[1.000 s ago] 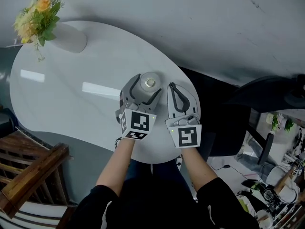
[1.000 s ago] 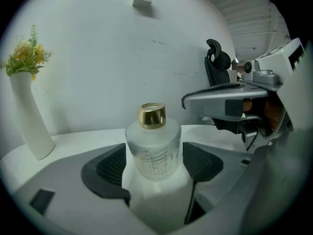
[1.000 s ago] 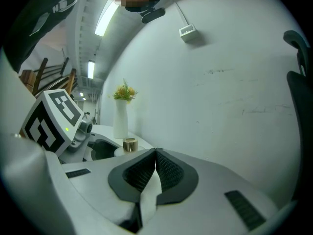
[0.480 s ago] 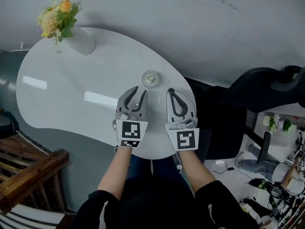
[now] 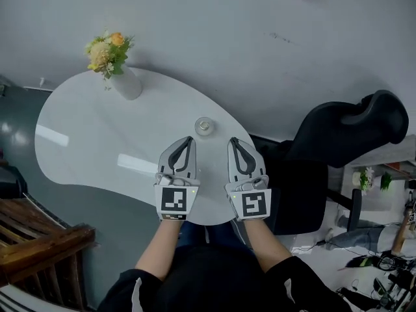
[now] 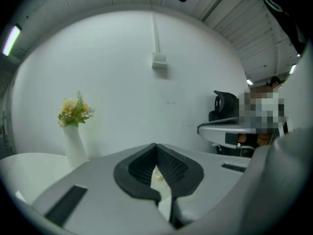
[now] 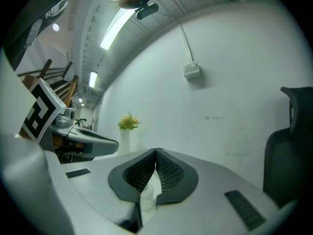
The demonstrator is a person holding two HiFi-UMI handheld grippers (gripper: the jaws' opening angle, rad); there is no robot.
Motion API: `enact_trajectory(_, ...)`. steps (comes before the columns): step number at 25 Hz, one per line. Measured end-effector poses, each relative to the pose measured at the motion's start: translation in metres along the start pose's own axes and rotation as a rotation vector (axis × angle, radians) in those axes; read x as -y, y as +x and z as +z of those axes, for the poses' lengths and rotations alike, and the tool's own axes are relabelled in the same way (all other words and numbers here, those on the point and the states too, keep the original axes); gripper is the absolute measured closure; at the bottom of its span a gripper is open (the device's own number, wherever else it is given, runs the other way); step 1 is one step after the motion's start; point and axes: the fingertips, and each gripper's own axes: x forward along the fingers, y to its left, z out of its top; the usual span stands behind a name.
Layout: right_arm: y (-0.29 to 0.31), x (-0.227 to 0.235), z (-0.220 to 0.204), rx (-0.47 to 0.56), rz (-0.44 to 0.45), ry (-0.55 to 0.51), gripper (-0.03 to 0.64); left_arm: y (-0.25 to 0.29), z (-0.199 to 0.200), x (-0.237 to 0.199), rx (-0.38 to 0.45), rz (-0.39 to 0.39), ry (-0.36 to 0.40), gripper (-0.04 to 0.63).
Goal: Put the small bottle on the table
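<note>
Both sets of tongs are pressed together and nothing is pinched. The left tongs (image 5: 188, 139) have just been closed, with nothing caught between the ribbed black pads (image 6: 139, 168). The right tongs (image 5: 233, 140) are shut tight too. The bottle (image 5: 204, 126) is seen standing on the desk (image 5: 97, 129), just ahead of the tips and touched by neither. It's small, round and clear-looking. The desk is glossy white, shaped kinda like a bean. A slim white vase (image 5: 128, 86) of flowers (image 5: 107, 49) is parked at the far edge.

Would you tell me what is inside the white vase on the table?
Yellow and orange flowers with green leaves rise from the vase; its opaque wall hides their stems.
</note>
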Motion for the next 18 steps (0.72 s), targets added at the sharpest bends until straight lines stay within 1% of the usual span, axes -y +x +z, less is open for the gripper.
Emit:
enact_trajectory(4,-0.013,0.009,0.033,0.034,-0.025,0.002,0.594,-0.019,0.040,0.000,0.067,0.007,0.009,0.588)
enact_trajectory(11,-0.029,0.017,0.077,0.058,-0.039,0.016,0.594,-0.047,0.084,0.000,0.101,0.036,-0.042,0.588)
enact_trajectory(14,-0.034,0.019,0.090,0.056,-0.041,0.011,0.595,-0.059,0.099,-0.001,0.113,0.049,-0.043,0.588)
enact_trajectory(18,-0.041,0.020,0.107,0.065,-0.034,-0.017,0.595,-0.069,0.112,0.001,0.127,0.045,-0.020,0.588)
